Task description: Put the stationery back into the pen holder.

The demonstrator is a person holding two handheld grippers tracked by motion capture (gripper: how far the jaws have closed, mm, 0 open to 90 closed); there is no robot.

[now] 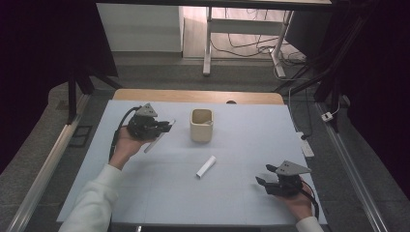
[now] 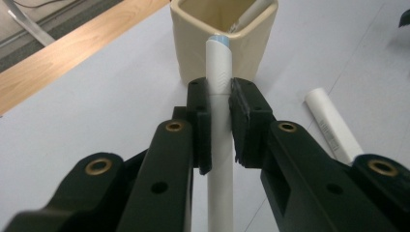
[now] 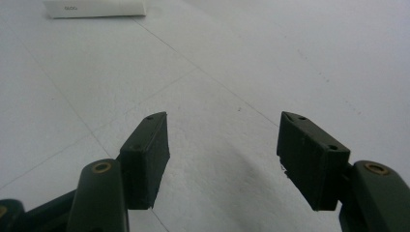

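Lab: metal camera frame (image 1: pixel 333 140), floor cables (image 1: pixel 246 46), covered test table (image 1: pixel 159 188).

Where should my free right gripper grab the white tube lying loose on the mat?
Grip the white tube across its middle, coming straight down from above with the right gripper and its open jaws either side of its width. It lies flat, angled, with bare mat around it.

Dim high view, dark vignetted edges, soft shadows, close views slightly blurred

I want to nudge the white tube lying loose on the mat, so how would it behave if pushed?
The white tube is round and lies flat, so it would probably roll if pushed sideways. It looks slim and likely light. Its smooth surface may slip in a claw.
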